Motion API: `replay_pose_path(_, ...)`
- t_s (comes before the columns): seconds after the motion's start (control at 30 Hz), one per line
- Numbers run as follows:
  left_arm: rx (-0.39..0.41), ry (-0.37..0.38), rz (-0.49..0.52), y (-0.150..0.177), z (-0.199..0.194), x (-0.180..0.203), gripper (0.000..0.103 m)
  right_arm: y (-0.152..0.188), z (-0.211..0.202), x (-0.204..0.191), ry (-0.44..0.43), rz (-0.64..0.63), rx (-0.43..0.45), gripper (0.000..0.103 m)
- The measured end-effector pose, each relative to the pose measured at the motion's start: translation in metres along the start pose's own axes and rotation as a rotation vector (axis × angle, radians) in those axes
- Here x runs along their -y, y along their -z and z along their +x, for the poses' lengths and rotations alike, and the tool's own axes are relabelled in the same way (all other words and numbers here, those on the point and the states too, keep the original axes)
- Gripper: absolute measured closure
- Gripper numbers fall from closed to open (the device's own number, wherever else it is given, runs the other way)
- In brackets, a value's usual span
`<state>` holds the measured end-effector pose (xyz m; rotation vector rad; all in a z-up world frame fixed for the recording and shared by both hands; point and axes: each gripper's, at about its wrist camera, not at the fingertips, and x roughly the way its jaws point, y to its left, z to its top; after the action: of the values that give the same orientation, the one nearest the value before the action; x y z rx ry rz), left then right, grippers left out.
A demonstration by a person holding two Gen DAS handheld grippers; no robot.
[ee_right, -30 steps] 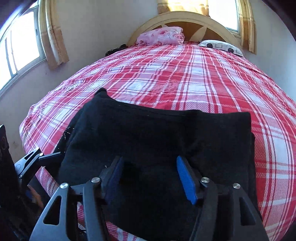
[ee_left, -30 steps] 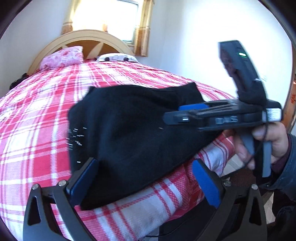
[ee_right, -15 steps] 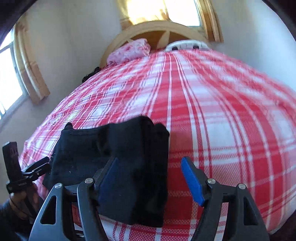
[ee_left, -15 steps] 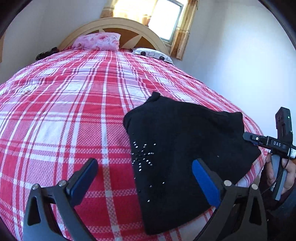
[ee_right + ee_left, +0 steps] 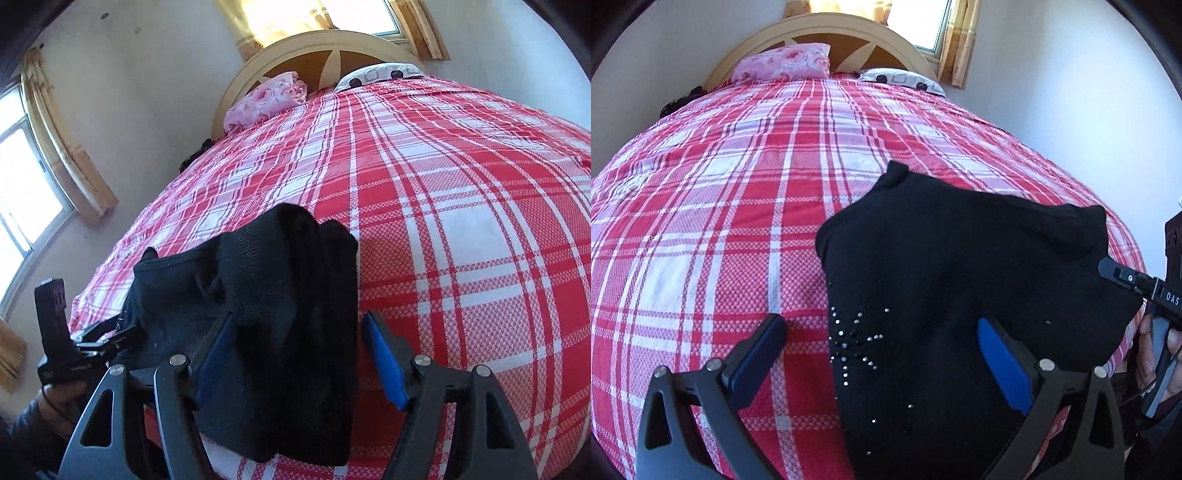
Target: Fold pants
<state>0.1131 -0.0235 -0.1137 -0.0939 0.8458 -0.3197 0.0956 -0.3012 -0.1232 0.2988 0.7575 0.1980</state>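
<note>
Black pants (image 5: 960, 280) lie folded in a thick bundle near the foot edge of the red plaid bedspread (image 5: 720, 221). Left gripper (image 5: 882, 354) fingers spread wide, holding nothing, bundle's left edge below. Right gripper (image 5: 299, 354) likewise wide, straddling the bundle's right edge, pads clear.

Black pants (image 5: 960, 280), folded into a compact, layered bundle, lying flat near the near edge of the bed. A star-shaped cluster of small studs marks the near-left part of the top layer.
</note>
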Motion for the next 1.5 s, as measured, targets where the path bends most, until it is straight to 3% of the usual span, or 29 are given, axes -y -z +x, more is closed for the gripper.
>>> replay_pose_path(0.1,0.001,0.001,0.008,0.000,-0.001,0.001,0.000,0.001,0.004,-0.002,0.019,0.005,0.003,0.034)
replay_pose_path(0.17,0.017,0.010,0.013,0.003,-0.004,0.001,0.003,0.002,0.002,-0.001,0.001,0.011,0.001,0.050)
replay_pose_path(0.23,0.037,0.034,0.021,0.005,-0.008,0.003,0.021,0.003,-0.002,0.002,-0.036,0.034,0.010,0.061)
replay_pose_path(0.3,0.050,0.082,0.026,0.007,-0.011,0.007,0.037,0.004,-0.003,0.006,-0.079,0.056,0.015,0.065)
replay_pose_path(0.53,0.061,0.107,0.066,0.004,-0.020,0.015,0.075,0.006,-0.010,-0.010,-0.050,-0.007,0.062,0.074)
replay_pose_path(0.97,0.118,0.129,-0.006,-0.007,-0.051,-0.019,0.083,-0.020,-0.026,-0.061,-0.067,-0.103,0.088,0.076)
replay_pose_path(1.17,0.176,0.058,-0.060,-0.022,-0.071,-0.066,0.083,-0.049,0.002,-0.105,-0.118,-0.170,0.062,0.076)
replay_pose_path(1.5,0.219,-0.115,-0.133,-0.040,-0.088,-0.153,0.083,-0.092,0.092,-0.208,-0.238,-0.258,-0.013,0.076)
